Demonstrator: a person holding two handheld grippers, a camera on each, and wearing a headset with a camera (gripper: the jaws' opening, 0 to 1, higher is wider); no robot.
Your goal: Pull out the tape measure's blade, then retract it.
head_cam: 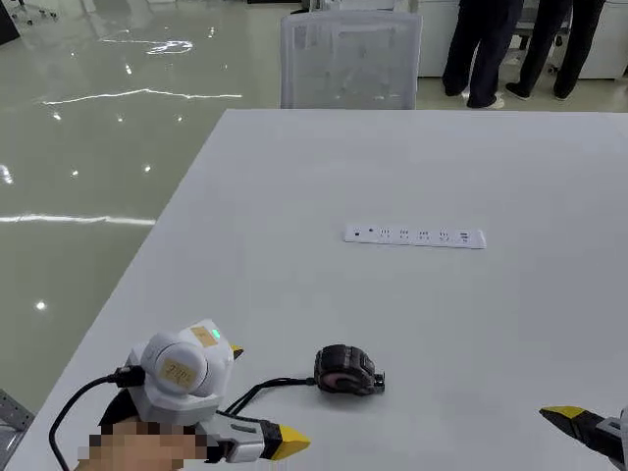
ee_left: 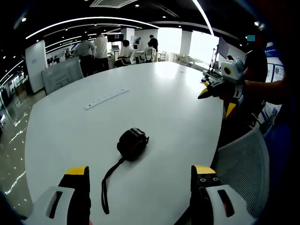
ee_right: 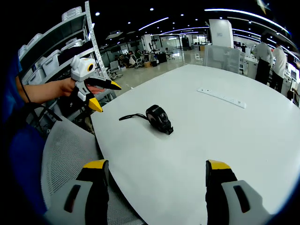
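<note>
tape – on counter, between the two, untouched | left hand-held gripper released | right hand-held gripper released | risk – likely skids if unpinned; blade may slip, snap back

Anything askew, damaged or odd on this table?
Nothing stands out. The tape measure sits on the white table with no blade drawn out, its strap trailing toward the left tongs. The power strip lies flat farther back. The left tongs and the right tongs are open, touching nothing.
</note>
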